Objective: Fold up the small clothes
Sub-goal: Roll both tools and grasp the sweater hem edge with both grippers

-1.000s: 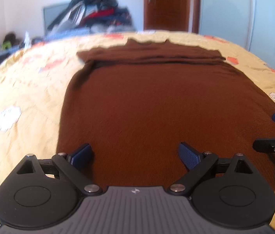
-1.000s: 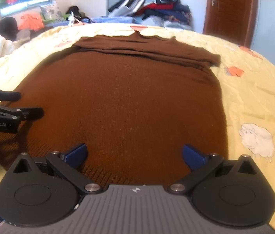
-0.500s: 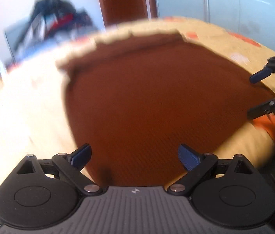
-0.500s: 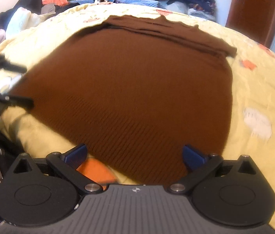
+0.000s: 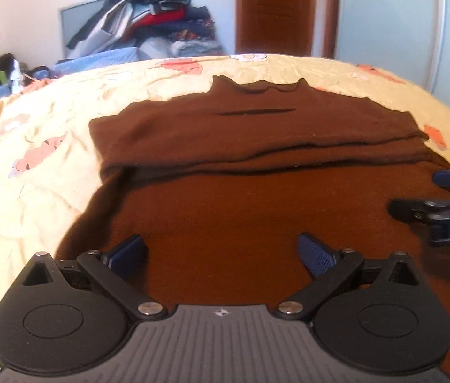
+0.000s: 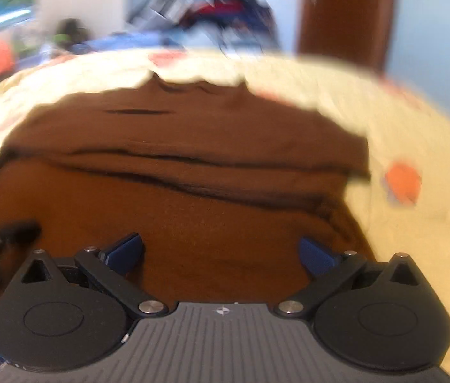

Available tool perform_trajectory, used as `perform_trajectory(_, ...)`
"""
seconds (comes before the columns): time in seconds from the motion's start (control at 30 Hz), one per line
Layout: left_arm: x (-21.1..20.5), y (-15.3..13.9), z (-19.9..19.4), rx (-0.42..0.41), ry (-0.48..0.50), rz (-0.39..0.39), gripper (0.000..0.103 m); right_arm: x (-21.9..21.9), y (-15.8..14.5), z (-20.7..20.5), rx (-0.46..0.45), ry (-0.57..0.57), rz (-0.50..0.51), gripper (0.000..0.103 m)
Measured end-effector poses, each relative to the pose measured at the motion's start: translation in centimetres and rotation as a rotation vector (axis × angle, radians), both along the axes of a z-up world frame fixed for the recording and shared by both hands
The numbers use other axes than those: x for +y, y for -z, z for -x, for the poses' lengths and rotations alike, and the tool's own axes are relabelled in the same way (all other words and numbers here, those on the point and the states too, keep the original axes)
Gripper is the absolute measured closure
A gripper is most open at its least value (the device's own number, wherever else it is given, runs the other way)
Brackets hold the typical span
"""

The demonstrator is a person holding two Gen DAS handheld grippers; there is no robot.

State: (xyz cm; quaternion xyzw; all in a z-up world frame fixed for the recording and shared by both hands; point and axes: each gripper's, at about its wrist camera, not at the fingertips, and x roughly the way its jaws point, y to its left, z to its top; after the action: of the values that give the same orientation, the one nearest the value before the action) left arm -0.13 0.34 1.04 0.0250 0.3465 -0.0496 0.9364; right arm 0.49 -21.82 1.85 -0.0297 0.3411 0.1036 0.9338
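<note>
The brown sweater lies flat on the bed, spread directly ahead of and beneath both grippers. Its sleeves are already laid across the chest as a band beyond the fingertips, which keeps the body a plain rectangle for the next fold. The left gripper hovers over the sweater's left part, jaws wide apart and having just been opening, with only flat knit below them and nothing pinched. The right gripper is likewise spread wide and empty over the right part, beside the left one. Judging by this symmetric, open stance, each seems set to take one side of the cloth so it can fold evenly.
</note>
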Motion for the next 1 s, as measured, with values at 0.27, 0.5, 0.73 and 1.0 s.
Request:
perform_trajectory(0.27,2.0,-0.4,2.6,0.003,-0.096,-0.001,0.000,-2.3,-0.7,2.2,0.017,0.043,-0.002,0.000)
perform_trajectory(0.5,10.4,-1.3,13.3,0.091,-0.088,0.428,0.000,-12.1,-2.1,12.2,0.162,0.104,-0.435,0.000)
perform_trajectory(0.73,15.4,2.1,16.0,0.366,0.058,1.128,0.000,-13.7,0.5,14.9,0.615,-0.095,-0.900,0.000)
perform_trajectory(1.0,15.1,2.1,16.5,0.503,0.111,1.171,0.000,-13.4,0.8,15.6,0.621,-0.087,-0.942,0.000)
